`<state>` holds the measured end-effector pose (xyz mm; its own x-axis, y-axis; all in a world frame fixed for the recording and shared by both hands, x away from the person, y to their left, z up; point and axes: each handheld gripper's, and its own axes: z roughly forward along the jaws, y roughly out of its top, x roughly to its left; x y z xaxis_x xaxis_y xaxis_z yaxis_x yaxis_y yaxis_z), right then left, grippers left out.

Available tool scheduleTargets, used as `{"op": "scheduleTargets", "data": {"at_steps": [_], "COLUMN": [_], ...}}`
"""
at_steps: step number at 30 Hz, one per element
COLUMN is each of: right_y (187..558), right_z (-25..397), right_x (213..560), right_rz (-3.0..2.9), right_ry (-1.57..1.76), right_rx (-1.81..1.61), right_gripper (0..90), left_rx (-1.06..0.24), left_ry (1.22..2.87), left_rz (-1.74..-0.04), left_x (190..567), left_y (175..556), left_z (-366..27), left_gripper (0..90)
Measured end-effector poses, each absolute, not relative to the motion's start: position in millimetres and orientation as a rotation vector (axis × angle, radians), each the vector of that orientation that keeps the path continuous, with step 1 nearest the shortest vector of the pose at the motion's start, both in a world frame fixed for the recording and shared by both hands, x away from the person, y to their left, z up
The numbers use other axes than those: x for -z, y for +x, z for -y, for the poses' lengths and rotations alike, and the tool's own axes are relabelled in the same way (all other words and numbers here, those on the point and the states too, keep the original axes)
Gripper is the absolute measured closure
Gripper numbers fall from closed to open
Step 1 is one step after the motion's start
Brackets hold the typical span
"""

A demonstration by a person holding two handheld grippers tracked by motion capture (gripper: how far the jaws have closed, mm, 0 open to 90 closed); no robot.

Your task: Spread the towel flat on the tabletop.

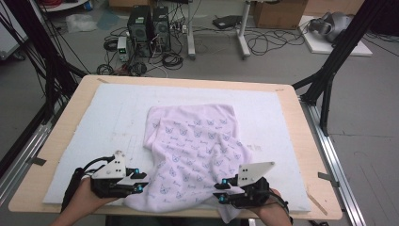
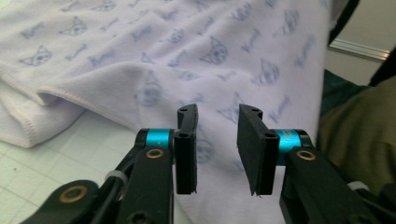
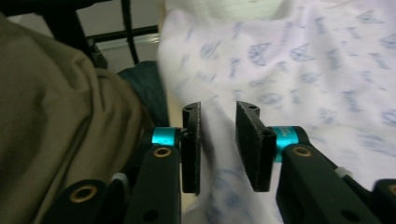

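Your left gripper (image 1: 141,181) is at the near left of the pad (image 1: 94,122), with its tips at the left edge of the towel (image 1: 197,150). In the left gripper view its jaws stand narrowly apart, with towel cloth behind the gap, and they hold nothing. To the left of it, the pad is bare up to the table (image 1: 61,136) edge, so you have free room there.

The towel lies crumpled in the middle of the pad, and its near edge hangs over the front of the table. Behind it the pad is open.

Your right gripper (image 1: 222,190) is at the near right edge of the towel, jaws also narrowly apart around loose cloth, not closed. To its right the pad is bare.
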<state>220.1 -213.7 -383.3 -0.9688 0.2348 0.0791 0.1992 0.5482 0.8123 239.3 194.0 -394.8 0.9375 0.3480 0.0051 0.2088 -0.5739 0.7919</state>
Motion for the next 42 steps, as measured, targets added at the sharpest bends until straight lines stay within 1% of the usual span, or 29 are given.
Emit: {"op": "scheduleTargets", "data": {"at_steps": [4,7,9,10,11,13,15,16,17,19,22,28,30,31,32,33,34,37,39,42], "right_y": [236.2,247.2,252.6,255.2,256.7,259.0,260.4,260.6,260.4,258.1,253.2,242.4,235.0,232.5,231.2,231.7,234.3,244.1,252.9,263.5], "right_z": [218.5,216.4,213.9,212.9,211.6,209.0,208.1,207.7,207.0,205.8,205.8,202.1,201.1,202.2,203.7,206.5,208.7,213.0,214.9,213.3], "right_x": [392.4,411.4,424.0,429.1,433.1,439.4,441.8,441.6,441.4,440.5,436.3,423.2,413.4,408.0,404.2,399.7,398.5,405.0,414.9,430.2], "right_rz": [-2.711,-2.742,-2.765,-2.774,-2.779,-2.799,-2.795,-2.804,-2.817,-2.82,-2.818,-2.819,-2.803,-2.79,-2.78,-2.749,-2.751,-2.737,-2.739,-2.758], "right_ry": [0.459,0.508,0.533,0.536,0.551,0.556,0.56,0.557,0.546,0.511,0.494,0.424,0.387,0.36,0.362,0.387,0.396,0.477,0.53,0.569], "right_rx": [-1.361,-1.261,-1.221,-1.208,-1.199,-1.166,-1.189,-1.193,-1.204,-1.2,-1.216,-1.279,-1.311,-1.335,-1.352,-1.349,-1.314,-1.227,-1.207,-1.17], "right_gripper": [61.7,57.1,55.8,55.8,56.1,58.9,65.8,73.0,77.4,83.9,86.3,86.9,86.3,85.3,79.7,76.3,74.3,62.4,61.6,61.4], "left_rx": [-0.181,-0.18,-0.153,-0.146,-0.136,-0.13,-0.139,-0.136,-0.143,-0.154,-0.169,-0.193,-0.19,-0.182,-0.189,-0.2,-0.205,-0.233,-0.233,-0.188], "left_ry": [2.245,2.313,2.343,2.32,2.313,2.323,2.342,2.35,2.36,2.362,2.353,2.335,2.303,2.285,2.274,2.272,2.265,2.256,2.265,2.302], "left_rz": [-0.392,-0.385,-0.382,-0.371,-0.371,-0.349,-0.341,-0.342,-0.342,-0.351,-0.359,-0.329,-0.31,-0.311,-0.315,-0.31,-0.318,-0.339,-0.368,-0.385], "left_x": [409.9,425.7,436.4,438.5,438.8,437.7,436.1,435.1,434.0,431.6,424.6,412.2,407.4,406.3,404.3,403.3,403.5,407.4,413.7,426.6], "left_y": [257.3,271.1,278.5,279.7,280.8,280.1,278.3,276.9,275.5,270.4,257.5,231.0,225.5,224.5,225.3,228.1,232.0,249.8,264.5,279.9], "left_z": [-183.6,-172.9,-167.2,-166.8,-166.5,-166.4,-167.7,-169.4,-171.9,-179.1,-193.9,-208.4,-209.8,-209.5,-208.4,-206.9,-204.9,-196.8,-190.2,-181.1], "left_gripper": [66.2,64.5,64.5,67.3,72.7,86.9,87.8,88.0,88.1,88.2,88.2,88.2,87.5,85.4,79.4,75.7,73.5,67.2,63.4,62.6]}}
